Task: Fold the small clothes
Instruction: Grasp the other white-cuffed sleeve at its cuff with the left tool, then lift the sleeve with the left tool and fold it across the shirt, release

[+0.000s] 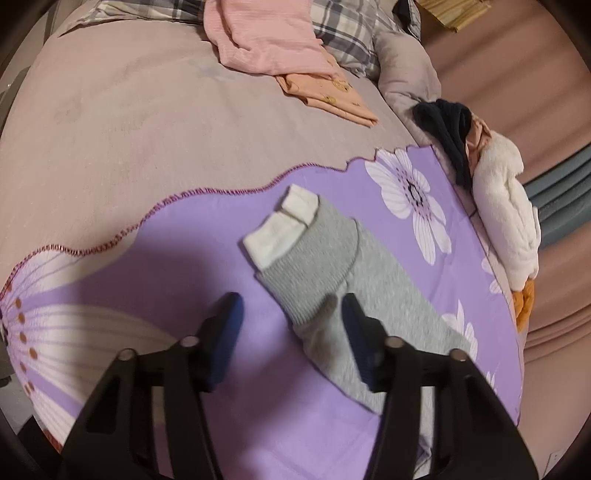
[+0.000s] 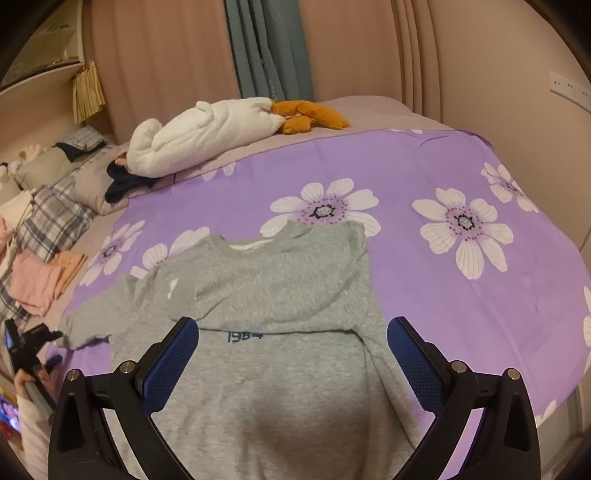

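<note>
A small grey sweatshirt [image 2: 266, 295] with "1984" on its chest lies on the purple flowered sheet [image 2: 443, 295]. Its right sleeve is folded across the chest. In the left wrist view its other sleeve [image 1: 332, 266], grey with a white cuff [image 1: 280, 229], lies stretched out on the sheet. My left gripper [image 1: 291, 314] is open, its fingers either side of that sleeve just above it. It also shows at the left edge of the right wrist view [image 2: 29, 350]. My right gripper [image 2: 291, 354] is open above the sweatshirt's chest, holding nothing.
Folded pink and orange clothes [image 1: 295, 62] lie on the beige bedspread [image 1: 129, 129] near plaid pillows [image 1: 343, 33]. A white plush duck [image 2: 199, 133] and dark clothing [image 2: 125, 182] lie at the bed's far side. Curtains [image 2: 269, 48] hang behind.
</note>
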Available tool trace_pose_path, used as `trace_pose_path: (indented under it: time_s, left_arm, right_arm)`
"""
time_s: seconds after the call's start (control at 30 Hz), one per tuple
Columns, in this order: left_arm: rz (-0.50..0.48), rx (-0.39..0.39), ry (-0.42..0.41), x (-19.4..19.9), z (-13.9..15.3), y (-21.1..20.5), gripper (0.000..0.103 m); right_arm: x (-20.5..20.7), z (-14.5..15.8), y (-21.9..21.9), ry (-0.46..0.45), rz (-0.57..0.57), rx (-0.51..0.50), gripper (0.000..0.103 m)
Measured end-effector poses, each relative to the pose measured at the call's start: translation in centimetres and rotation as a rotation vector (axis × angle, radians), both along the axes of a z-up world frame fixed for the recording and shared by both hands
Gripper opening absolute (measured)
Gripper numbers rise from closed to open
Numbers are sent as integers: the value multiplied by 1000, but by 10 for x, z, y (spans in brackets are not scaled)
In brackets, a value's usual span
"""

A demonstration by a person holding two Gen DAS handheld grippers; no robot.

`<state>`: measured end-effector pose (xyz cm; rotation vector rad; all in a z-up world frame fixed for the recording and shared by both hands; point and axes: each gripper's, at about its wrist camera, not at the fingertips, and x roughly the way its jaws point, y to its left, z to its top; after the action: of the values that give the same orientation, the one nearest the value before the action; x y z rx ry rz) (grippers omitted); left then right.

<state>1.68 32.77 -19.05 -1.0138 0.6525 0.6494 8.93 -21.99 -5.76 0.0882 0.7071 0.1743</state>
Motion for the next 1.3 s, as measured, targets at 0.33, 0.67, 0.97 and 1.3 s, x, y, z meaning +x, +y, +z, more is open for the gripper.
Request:
trace_pose_path:
  time_s: [0.33,0.67,0.97,1.3]
  left_arm:
    - [11,35,-13,5,10,-3,11]
    - [-111,143,-174,19,78,-39,2]
    - [-253,284,-199,51,117,-83,3]
    - [-94,156,-29,19,73,-42,59]
  right_arm:
    - [2,-2,6,7,5,-1,101]
    - [1,-1,4,1,-3,2,101]
    - [-2,1,0,-2,-8,7,101]
    - [-2,-1,-8,6,-30,11,101]
